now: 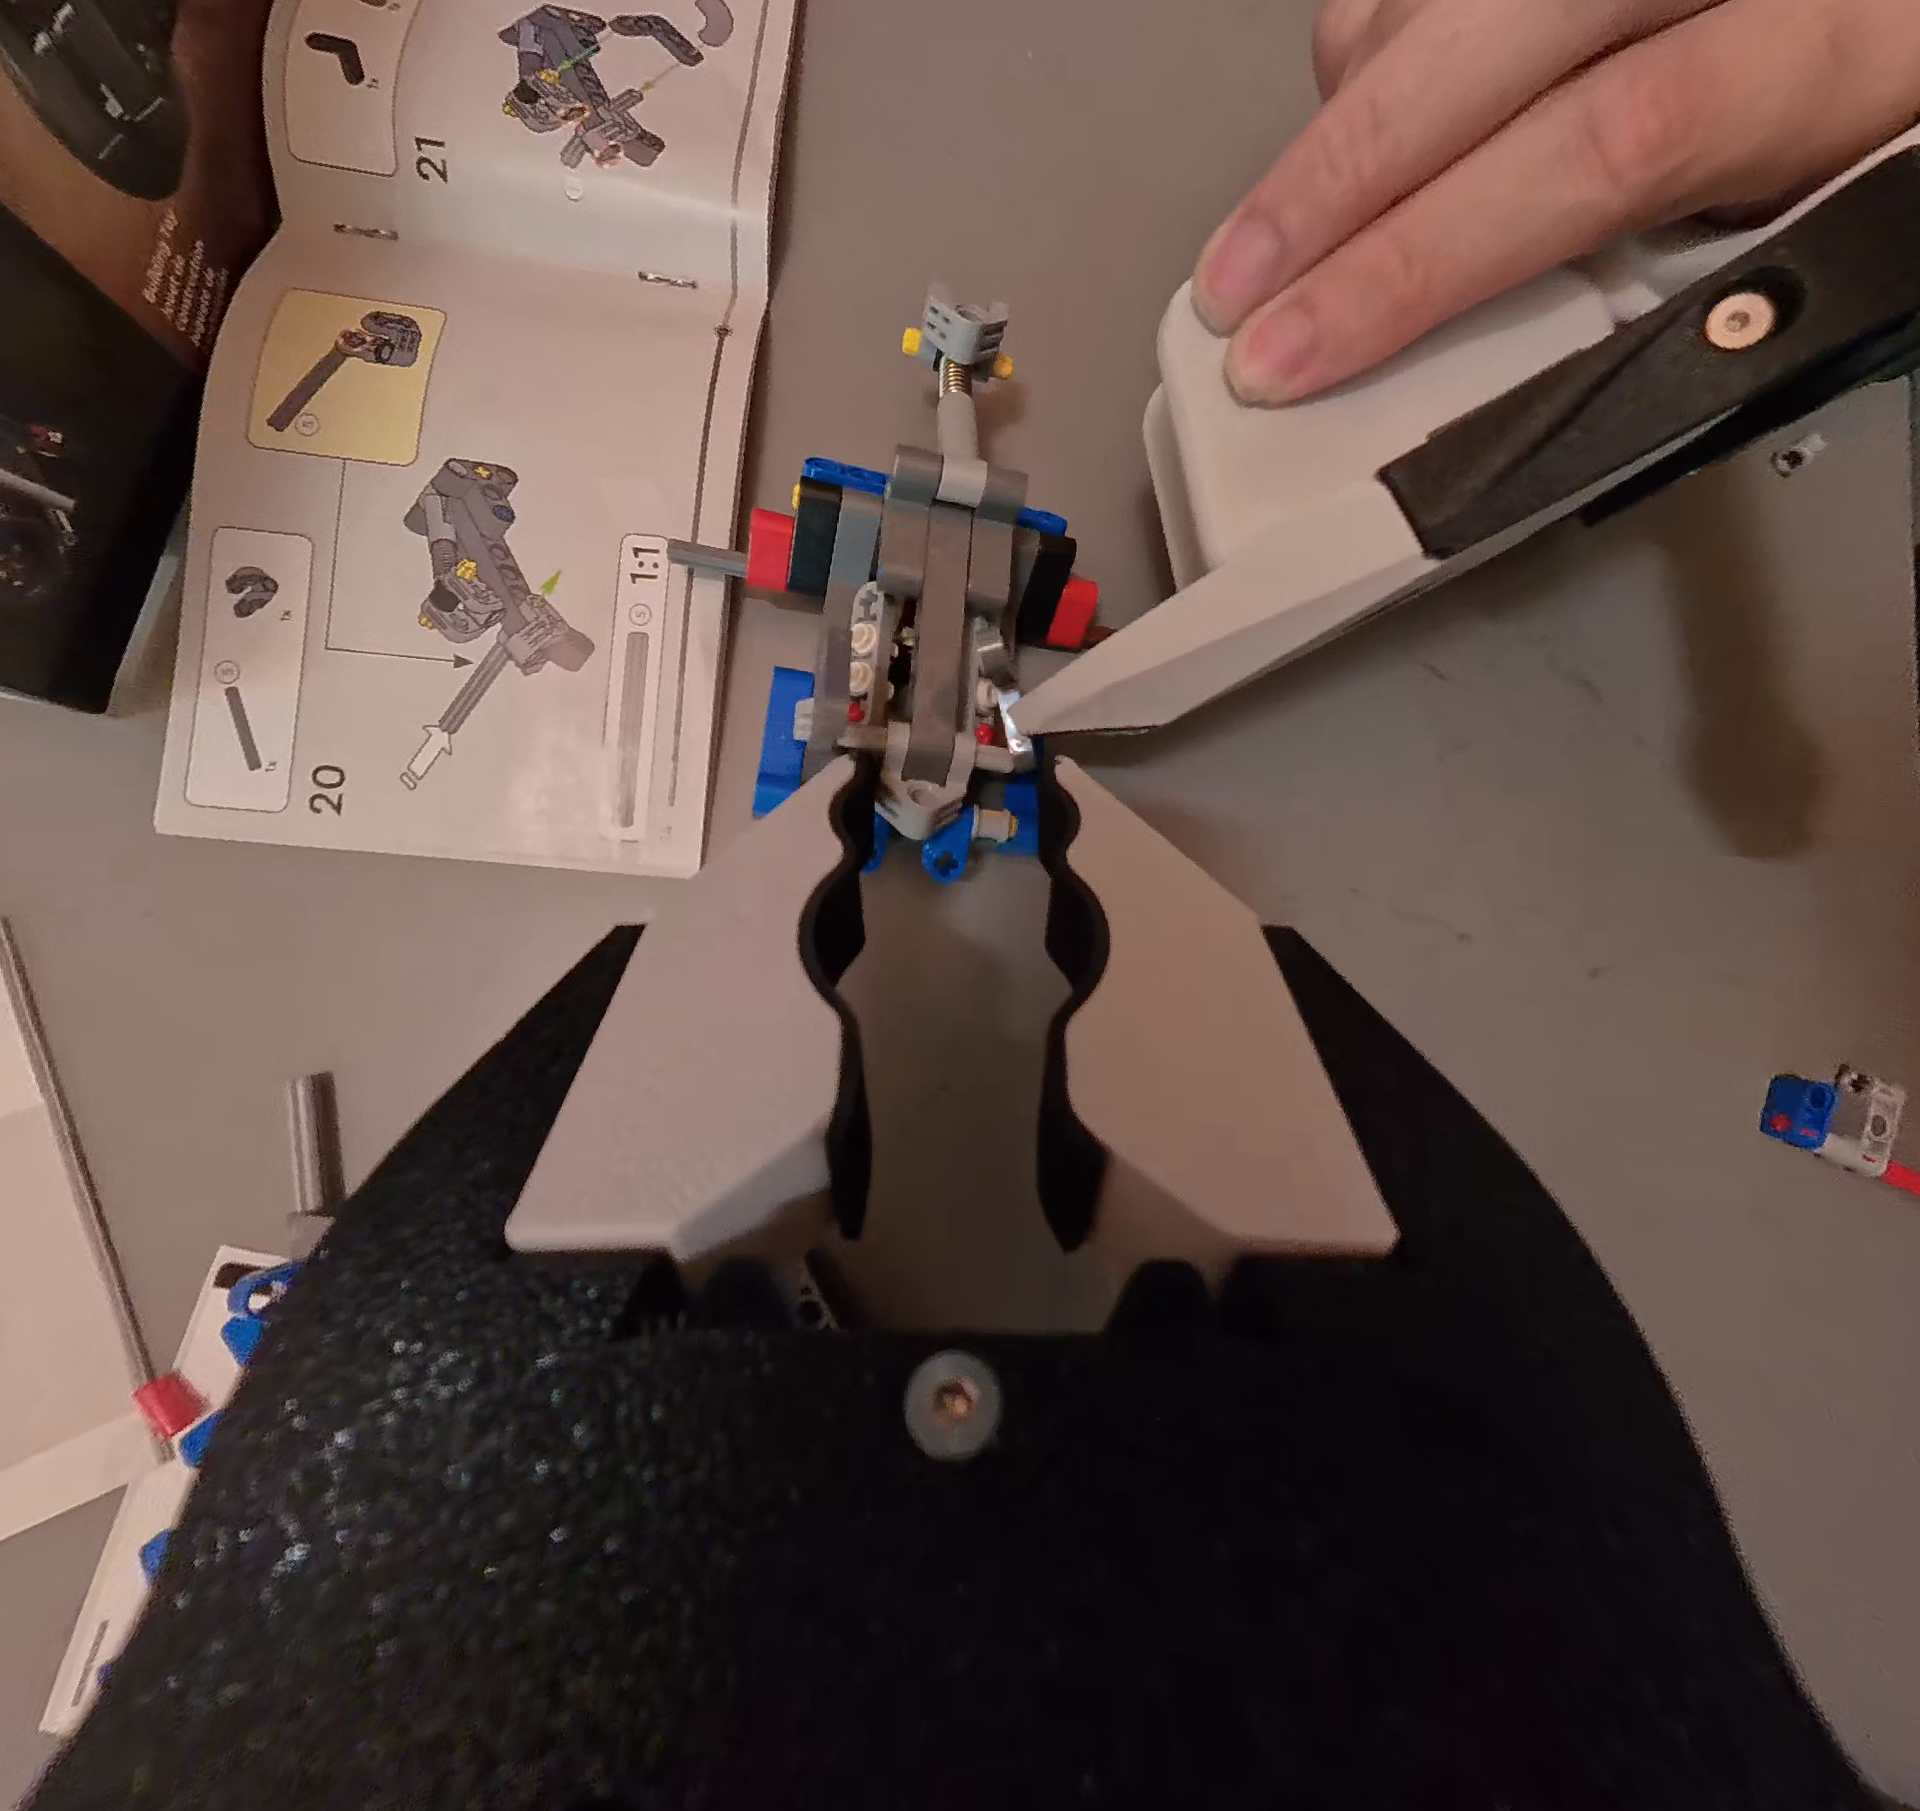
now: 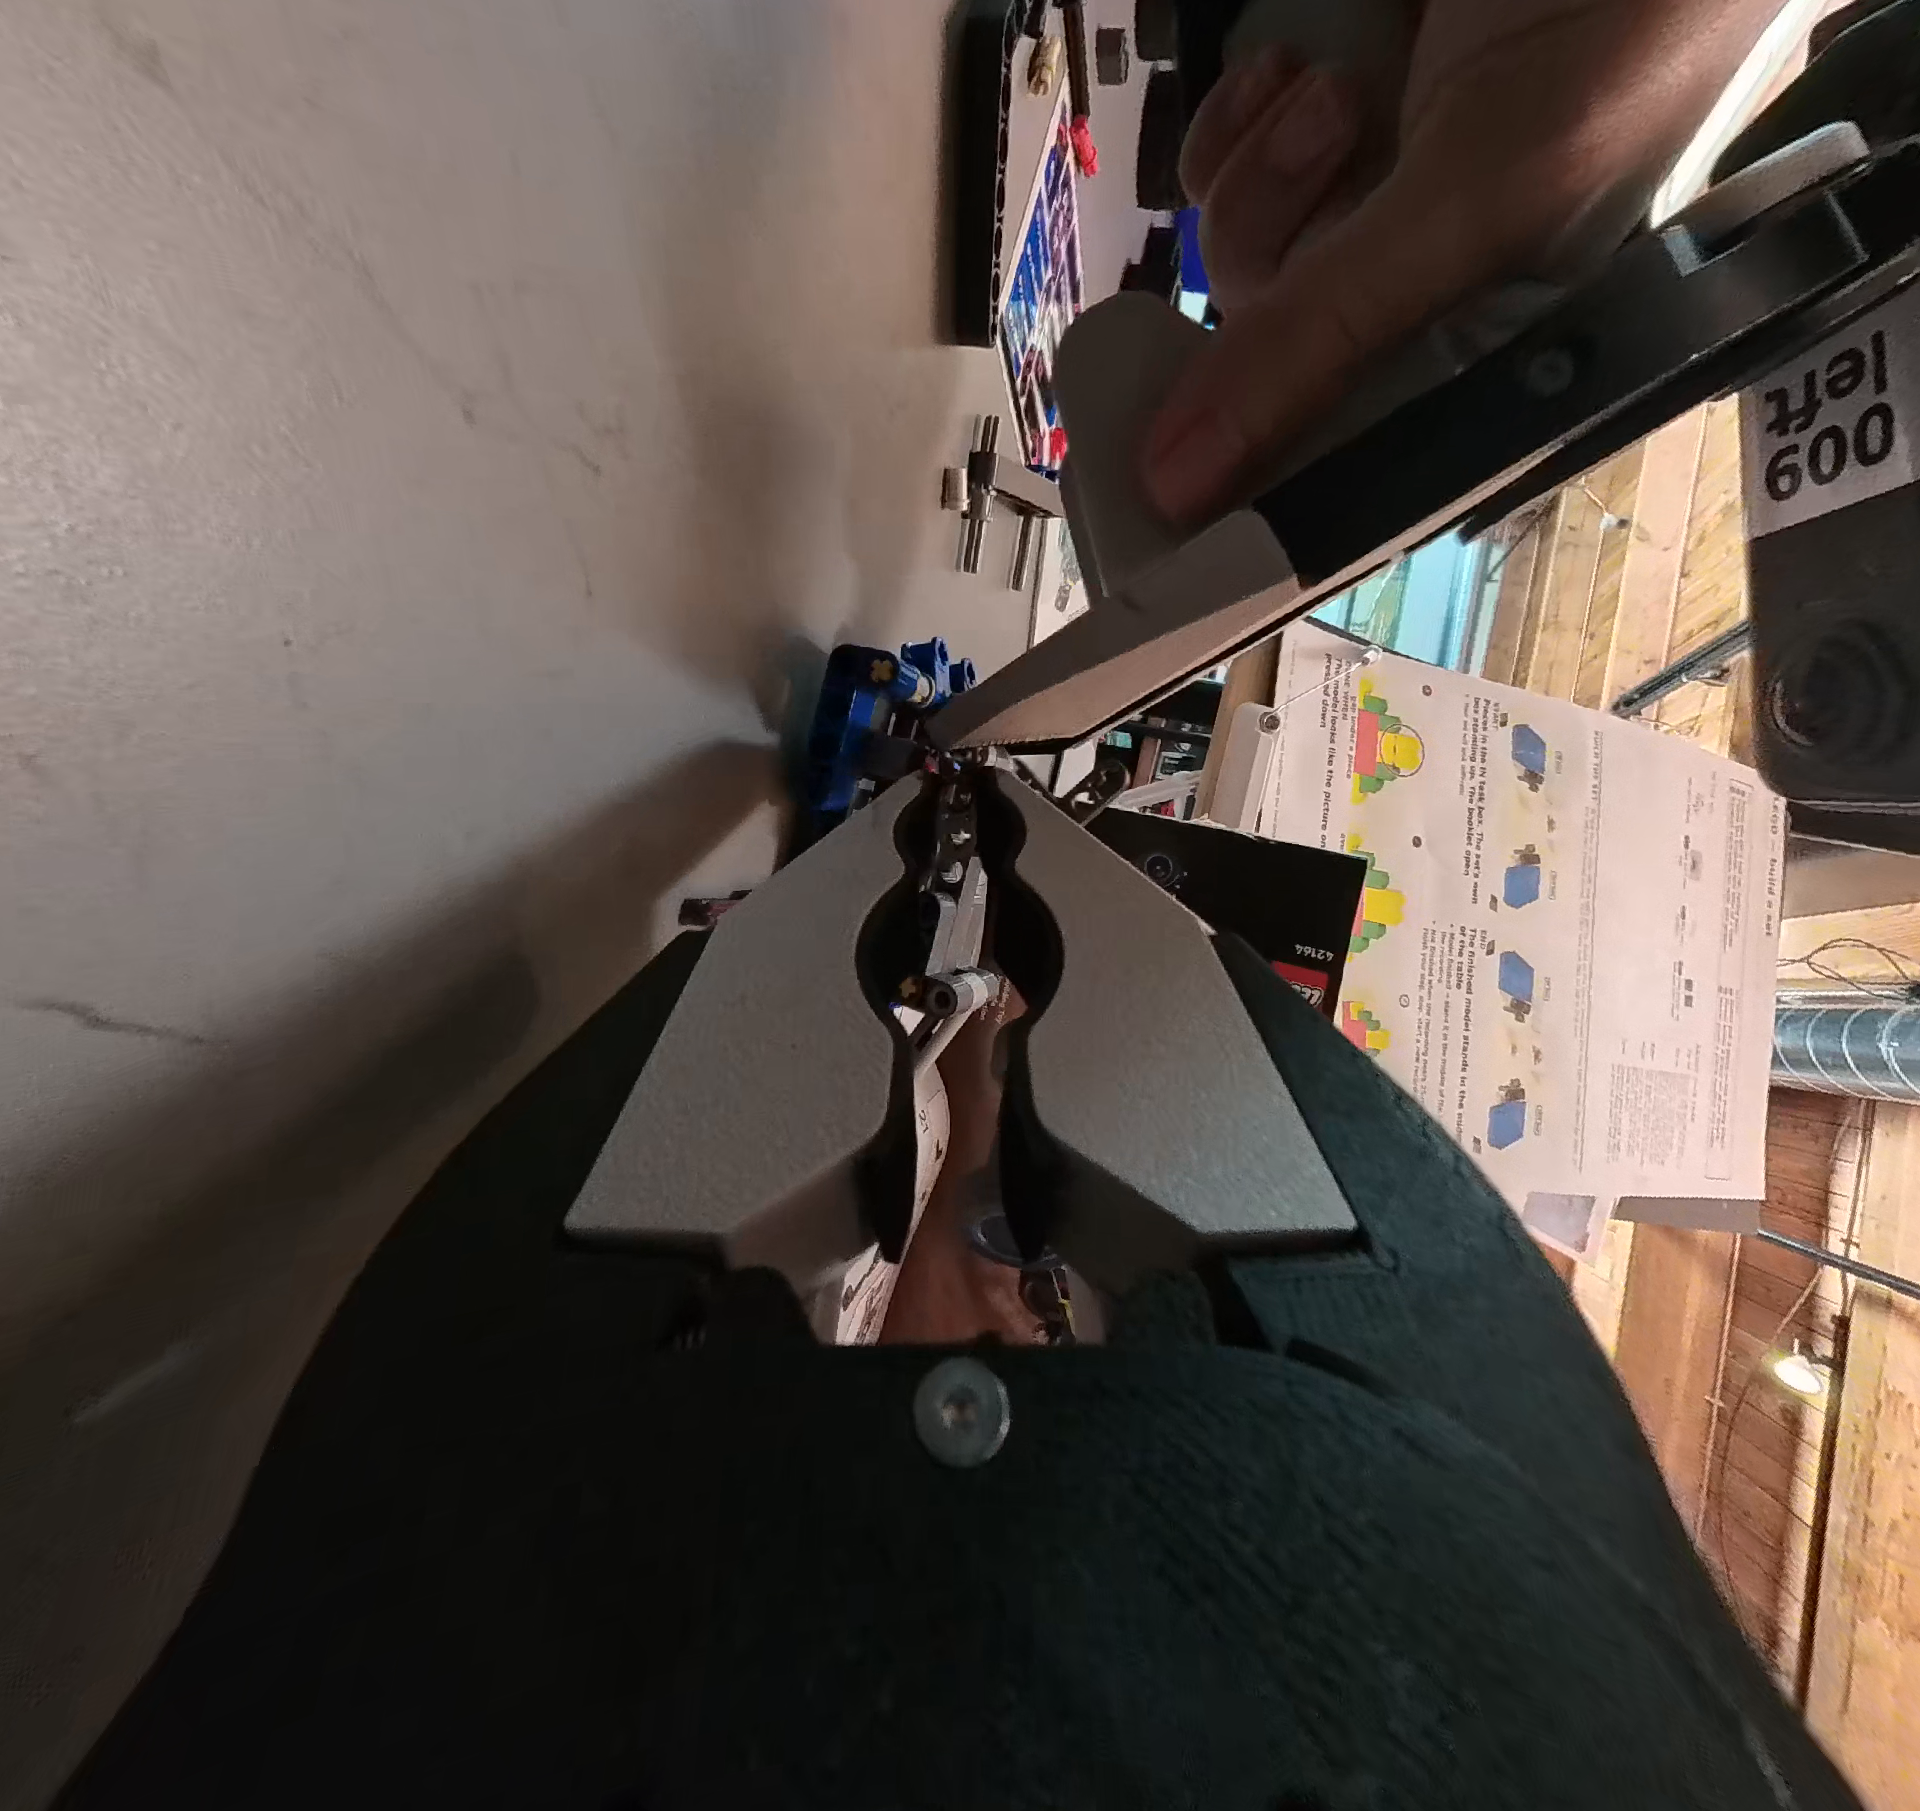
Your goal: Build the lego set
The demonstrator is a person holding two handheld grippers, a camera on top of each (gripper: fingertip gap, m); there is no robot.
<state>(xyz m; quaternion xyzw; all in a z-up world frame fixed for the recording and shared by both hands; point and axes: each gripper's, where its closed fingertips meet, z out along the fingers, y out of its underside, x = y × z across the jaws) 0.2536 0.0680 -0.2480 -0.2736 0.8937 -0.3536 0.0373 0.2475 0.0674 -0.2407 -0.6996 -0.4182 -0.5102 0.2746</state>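
Left wrist view: one brick model (image 1: 935, 618) between two parted fingers (image 1: 769, 878); right fingers (image 1: 1122, 681) nipping it

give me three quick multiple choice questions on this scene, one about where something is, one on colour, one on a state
1. Where does the open instruction booklet lie in the left wrist view?
A. left of the brick model
B. right of the model
C. under the left gripper

2. What colour is the model's base frame?
A. green
B. blue
C. orange

3. How do the left gripper's jaws stand?
A. shut tight
B. apart, flanking the model's near end
C. out of view

Answers: 1 A, the booklet's pages sit left of the model on the grey table. 2 B, blue beams show at its near end. 3 B, a clear gap separates the tips either side of the model.
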